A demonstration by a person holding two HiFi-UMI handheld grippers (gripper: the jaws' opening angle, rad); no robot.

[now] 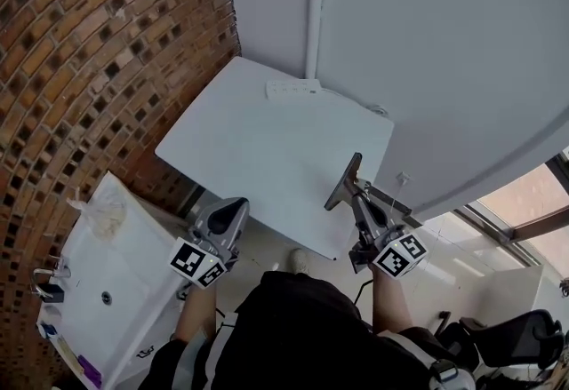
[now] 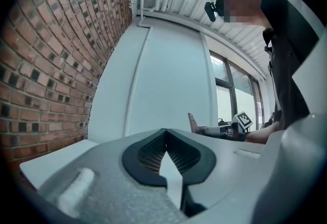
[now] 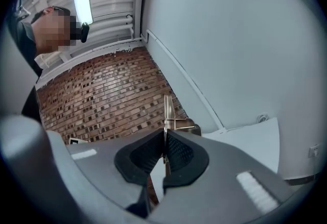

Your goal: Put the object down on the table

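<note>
Your torso (image 1: 293,326): the dark top fills the bottom of the head view, with both forearms reaching out from it toward the table.

Table (image 1: 267,139): a white top set in the corner between the brick wall and the pale wall, and most of its surface is bare.

Washbasin (image 1: 133,264): this white unit stands on your left, against the brick wall, just beside the table's near left corner.

Left gripper (image 1: 236,204): you hold it short of the table's near edge. Its own view shows the pads closed against each other with nothing between them.

Right gripper (image 1: 356,195): it reaches over the table's near right edge, with its jaws clamped tight on the object.

Object (image 1: 343,179): this thin, flat plate with a small bracket is pinched by its lower part and stands up out of the jaws. It looks to be in the air above the table's near right edge, though you cannot tell from these views how high it sits.

Power strip (image 1: 293,88): it is white and lies at the table's far edge, well apart from both grippers.

Done so far: you have the object gripped and brought to the table's edge.

Left to do: carry it further over the bare top, lower it until it rests, then part the right jaws and back away. I judge the task about halfway through.
</note>
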